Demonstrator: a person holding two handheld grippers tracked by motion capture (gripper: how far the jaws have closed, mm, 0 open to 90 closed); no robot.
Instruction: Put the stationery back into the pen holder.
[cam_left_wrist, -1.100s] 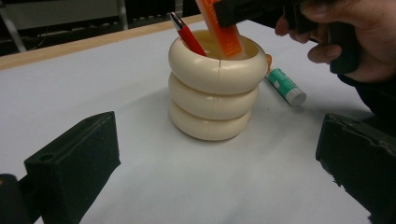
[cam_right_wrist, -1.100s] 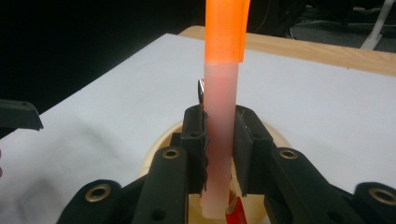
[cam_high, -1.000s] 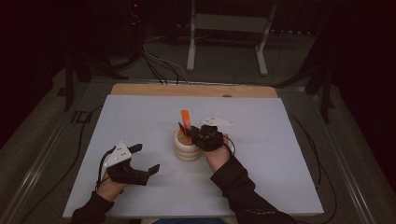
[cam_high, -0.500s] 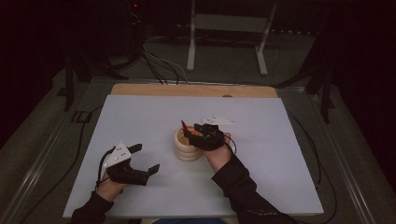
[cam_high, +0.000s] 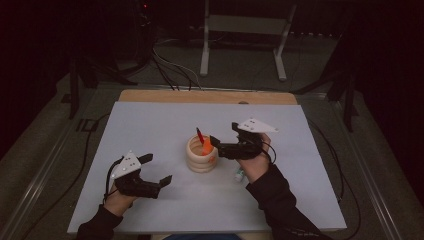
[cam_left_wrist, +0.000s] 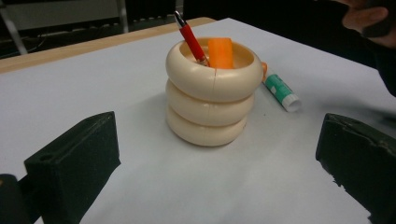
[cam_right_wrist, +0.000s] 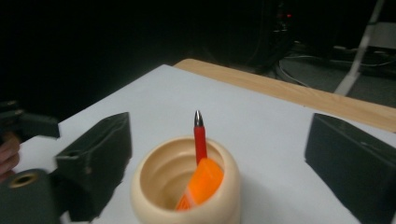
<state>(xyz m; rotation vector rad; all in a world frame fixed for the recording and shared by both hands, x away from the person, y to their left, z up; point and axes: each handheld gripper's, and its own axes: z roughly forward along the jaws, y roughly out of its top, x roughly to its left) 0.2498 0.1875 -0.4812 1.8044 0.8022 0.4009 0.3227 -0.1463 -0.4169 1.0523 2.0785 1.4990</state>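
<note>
Covering most of a pale wooden table (cam_high: 207, 96), a white sheet (cam_high: 150, 125) lies in a dark room with cables and a metal stand behind. Near its middle stands a cream ribbed ring-stacked cup (cam_high: 201, 155) holding a red pen (cam_high: 200, 135) and an orange marker (cam_high: 206, 144). Both tongs are released: the left gripper (cam_high: 156, 170) near the front-left edge, the right gripper (cam_high: 223, 137) just beside the cup's rim. A green-and-white tube (cam_left_wrist: 280, 88), perhaps a glue stick, lies partly hidden behind the cup.
</note>
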